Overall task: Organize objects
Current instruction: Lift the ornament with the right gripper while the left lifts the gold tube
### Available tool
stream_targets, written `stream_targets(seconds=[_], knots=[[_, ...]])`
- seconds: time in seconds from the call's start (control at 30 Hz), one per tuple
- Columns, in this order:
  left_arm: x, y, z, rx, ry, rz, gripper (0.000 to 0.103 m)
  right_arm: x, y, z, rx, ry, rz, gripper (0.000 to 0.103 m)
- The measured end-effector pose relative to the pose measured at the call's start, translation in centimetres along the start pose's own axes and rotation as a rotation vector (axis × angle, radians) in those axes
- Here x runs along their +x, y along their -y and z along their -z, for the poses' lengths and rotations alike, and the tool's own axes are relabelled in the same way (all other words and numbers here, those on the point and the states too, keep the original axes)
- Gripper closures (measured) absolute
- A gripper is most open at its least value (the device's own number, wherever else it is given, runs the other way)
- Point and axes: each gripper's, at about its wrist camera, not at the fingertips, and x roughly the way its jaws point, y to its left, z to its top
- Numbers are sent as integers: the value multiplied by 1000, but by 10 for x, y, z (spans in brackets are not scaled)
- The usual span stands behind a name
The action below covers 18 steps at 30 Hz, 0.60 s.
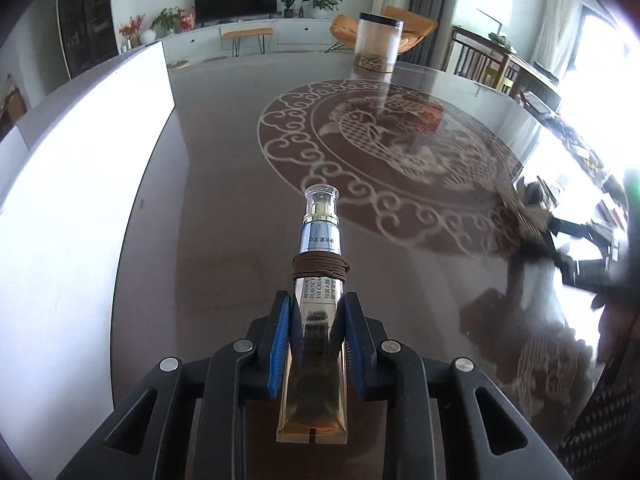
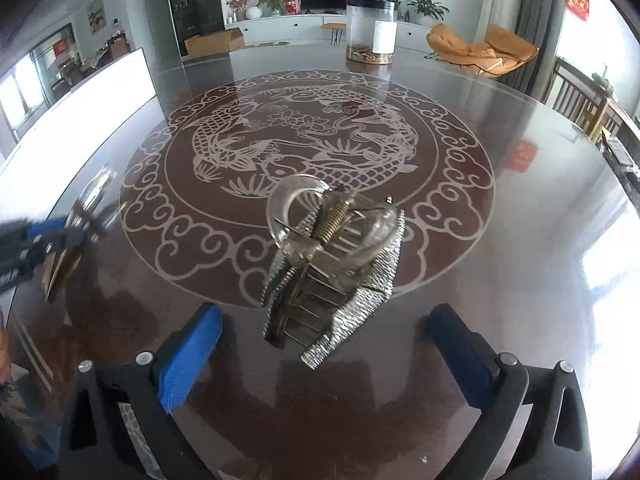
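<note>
My left gripper is shut on a gold and silver eye cream tube, which points away from me above the table; a brown hair tie is wound around its middle and its clear cap is at the far end. My right gripper stands open just above the table, and a clear and silver hair claw clip lies on the glass just beyond its blue pads, untouched. In the right wrist view the left gripper shows blurred at the left edge.
The round glass table has a fish pattern in its middle. A clear cylindrical jar with a dark lid stands at the far edge. A white panel borders the table on the left. Chairs and a TV cabinet stand beyond.
</note>
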Motion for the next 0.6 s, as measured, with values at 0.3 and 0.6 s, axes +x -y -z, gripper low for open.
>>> stream_targets(seconds=[0.3, 0.6], knots=[[-15, 2, 22, -22, 42, 81, 77, -25, 15, -4, 117, -20, -29, 70], [-21, -2, 31, -24, 46, 124, 77, -42, -16, 29, 31, -69, -51, 69]])
